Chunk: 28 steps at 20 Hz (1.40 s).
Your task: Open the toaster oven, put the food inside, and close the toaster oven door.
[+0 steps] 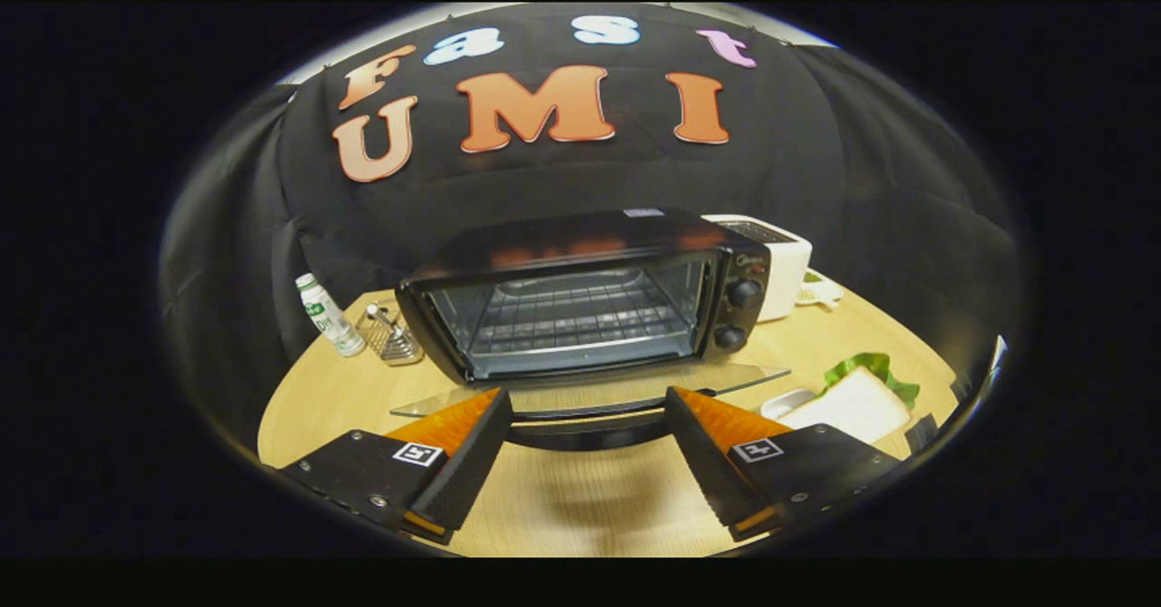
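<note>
Fingers of the gripper (585, 462) stood wide apart, nothing between the pads, bare desk (580, 516) beneath them. Handle (590, 430) of the oven door lay just ahead, spanning the gap between the two fingertips; whether either tip touched it could not be told.

Toaster oven (580, 303) sat dead ahead on the desk, front facing the gripper. Glass door (590, 389) was already dropped flat, lying roughly level and reaching out toward the fingers. Cavity open; wire rack (576, 321) visible inside, bare. Two knobs (736, 315) stacked on the right-hand panel.

Food (857, 398), a pale slab with green leaf showing at its back edge, looked like a sandwich. It rested on a white dish (787, 401) off to the right of the right finger, near the desk's edge, and well apart from the oven mouth.

Judged: opening step done; loading not yet begun. Key relation: the food lay to the right and slightly ahead of the gripper, not in line with it, its long side running roughly along the desk edge. Next move would call for swinging right, then closing across the slab's short width. Risk: soft layers could slide apart under the pinch.

Noted also: small bottle (328, 315) and wire basket (392, 335) left of the oven; white toaster (780, 262) behind its right corner.
</note>
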{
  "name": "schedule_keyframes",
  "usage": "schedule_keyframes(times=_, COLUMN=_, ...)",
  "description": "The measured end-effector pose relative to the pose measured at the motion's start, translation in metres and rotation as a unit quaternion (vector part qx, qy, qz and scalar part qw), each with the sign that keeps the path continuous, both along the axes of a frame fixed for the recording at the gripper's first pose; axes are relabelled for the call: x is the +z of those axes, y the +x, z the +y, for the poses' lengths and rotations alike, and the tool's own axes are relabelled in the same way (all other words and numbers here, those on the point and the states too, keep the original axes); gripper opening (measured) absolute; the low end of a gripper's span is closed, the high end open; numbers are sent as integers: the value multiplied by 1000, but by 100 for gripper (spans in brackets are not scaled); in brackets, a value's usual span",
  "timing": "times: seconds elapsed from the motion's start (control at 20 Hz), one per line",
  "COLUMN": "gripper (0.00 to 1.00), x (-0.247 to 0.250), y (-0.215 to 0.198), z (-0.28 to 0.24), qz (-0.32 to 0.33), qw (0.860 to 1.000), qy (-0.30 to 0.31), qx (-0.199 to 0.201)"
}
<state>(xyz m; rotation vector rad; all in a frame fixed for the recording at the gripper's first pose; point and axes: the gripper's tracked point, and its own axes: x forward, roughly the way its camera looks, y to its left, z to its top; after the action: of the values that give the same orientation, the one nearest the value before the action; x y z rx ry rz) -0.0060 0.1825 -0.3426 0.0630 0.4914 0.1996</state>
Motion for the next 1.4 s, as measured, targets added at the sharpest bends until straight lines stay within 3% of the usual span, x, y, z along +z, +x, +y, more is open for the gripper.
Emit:
schedule_keyframes(times=0.45, gripper=100, x=-54, y=-13, z=-18, qz=38, qw=998, qy=-53, qx=-17)
schedule_keyframes(times=0.75, gripper=100, x=-83, y=-17, z=-20, qz=67, qw=996, qy=-41, qx=-34)
schedule_keyframes(times=1.05, gripper=100, x=-70, y=-25, z=-22, qz=68, qw=997, qy=-28, qx=-14)
schedule_keyframes(times=1.4, gripper=100, x=-54, y=-59, z=-63, qz=75, qw=996, qy=-45, qx=33)
